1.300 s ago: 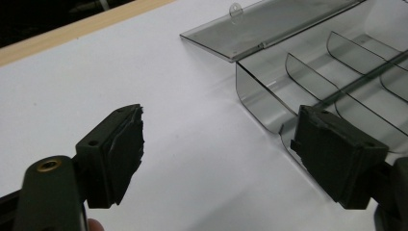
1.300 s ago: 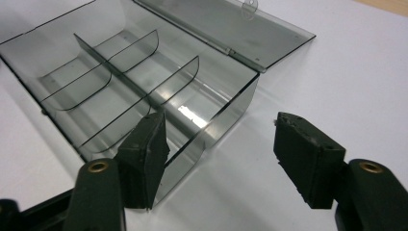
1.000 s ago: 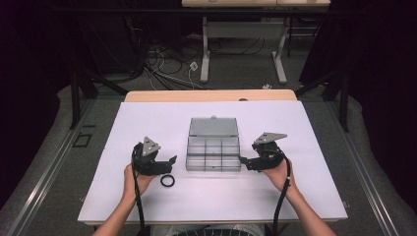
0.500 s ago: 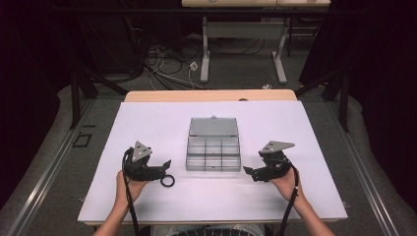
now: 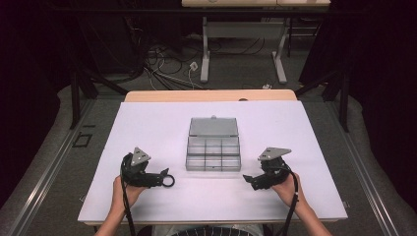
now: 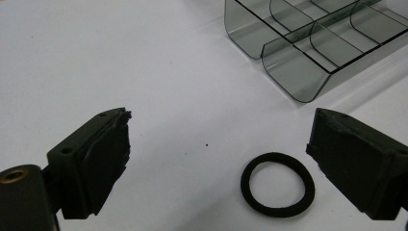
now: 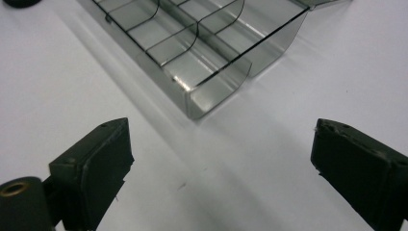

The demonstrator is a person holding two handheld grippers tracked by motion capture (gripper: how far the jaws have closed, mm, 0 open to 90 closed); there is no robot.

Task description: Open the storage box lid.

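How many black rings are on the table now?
1. The black ring lies flat on the white table, between the open jaws of the left gripper, left of the clear box.

The clear grey plastic compartment box runs off the top and right edges of the left gripper view, its far cells unseen. The right gripper view crops the same box along its top edge.
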